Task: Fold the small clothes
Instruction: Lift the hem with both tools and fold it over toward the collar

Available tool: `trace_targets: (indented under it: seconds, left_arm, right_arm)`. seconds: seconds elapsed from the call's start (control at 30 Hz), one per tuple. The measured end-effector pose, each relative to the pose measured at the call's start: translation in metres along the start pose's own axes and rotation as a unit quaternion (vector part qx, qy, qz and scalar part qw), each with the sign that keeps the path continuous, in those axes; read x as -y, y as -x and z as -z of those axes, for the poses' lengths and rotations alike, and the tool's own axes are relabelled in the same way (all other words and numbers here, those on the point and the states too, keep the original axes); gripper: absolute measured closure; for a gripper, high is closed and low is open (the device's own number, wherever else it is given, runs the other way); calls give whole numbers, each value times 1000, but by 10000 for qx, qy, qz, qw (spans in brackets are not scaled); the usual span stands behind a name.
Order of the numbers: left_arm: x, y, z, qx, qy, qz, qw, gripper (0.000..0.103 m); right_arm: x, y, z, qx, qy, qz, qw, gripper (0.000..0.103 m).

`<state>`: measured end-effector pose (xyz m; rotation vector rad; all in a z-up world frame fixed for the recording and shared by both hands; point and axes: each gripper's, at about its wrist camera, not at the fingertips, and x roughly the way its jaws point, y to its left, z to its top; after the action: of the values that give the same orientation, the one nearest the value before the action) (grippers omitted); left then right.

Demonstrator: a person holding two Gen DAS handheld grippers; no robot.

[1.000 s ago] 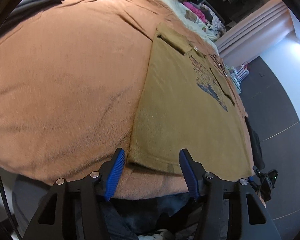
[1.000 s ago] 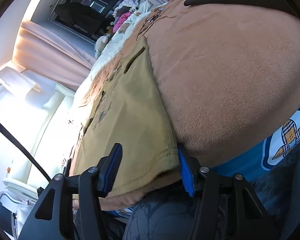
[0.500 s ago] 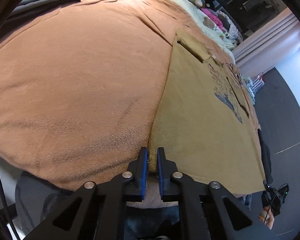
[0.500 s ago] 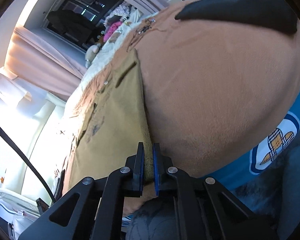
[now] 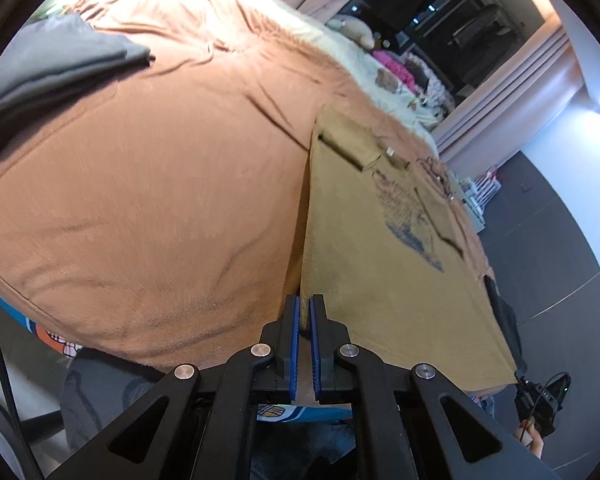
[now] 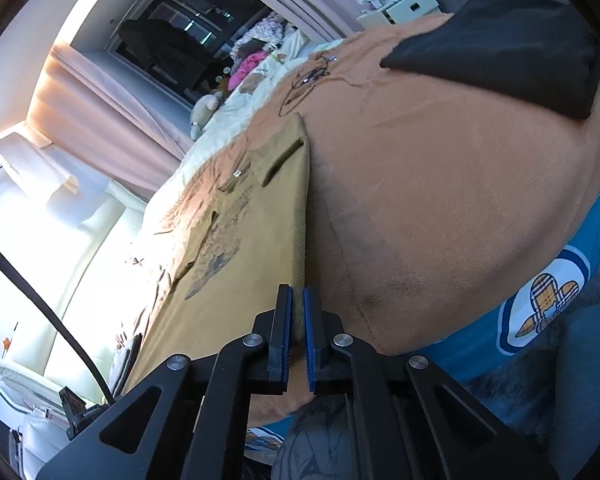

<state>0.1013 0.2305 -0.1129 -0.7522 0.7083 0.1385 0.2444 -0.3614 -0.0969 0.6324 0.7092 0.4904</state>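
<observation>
One second ago both tongs stood wide open, each with a bottom corner of the shirt between its blue pads. Half a second ago they had already closed on the cloth. Now the hem is lifted off the blanket: along the shirt's left edge a dark gap shows between it and the blanket, which was not there before, and the cameras look more steeply along the bed than before.

The left gripper (image 5: 304, 322) is nearly closed, with only a thin slit between its pads, and the near left corner of the shirt (image 5: 380, 264) is pinched in that slit. The right gripper (image 6: 297, 322) is in the same state, almost fully closed, and it pinches the near right corner of the shirt (image 6: 256, 256). In both views the cloth runs straight away from the pads, stretched and flat.

The shirt is mustard brown with a dark print on the chest. It lies on the orange blanket (image 5: 148, 184) that covers the bed, its collar end far from the tongs. Both sleeves look folded in over the front. Only the near hem is raised; the far part rests on the blanket.

On the blanket far to the left lies a grey cloth (image 5: 56, 64). In the right view a black cloth (image 6: 508, 40) lies on the far right part of the blanket (image 6: 440, 200). Below the blanket's edge a blue sheet (image 6: 548, 304) with a checked figure hangs down.
</observation>
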Motion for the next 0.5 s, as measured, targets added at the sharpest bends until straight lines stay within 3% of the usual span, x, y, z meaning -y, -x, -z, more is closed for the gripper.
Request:
trace_targets:
  seconds: [0.5]
  left_arm:
    - [17,88,14,581,-184,405,9973,98]
  right_arm:
    - [-10,68,32,385,262,-444,9979,101]
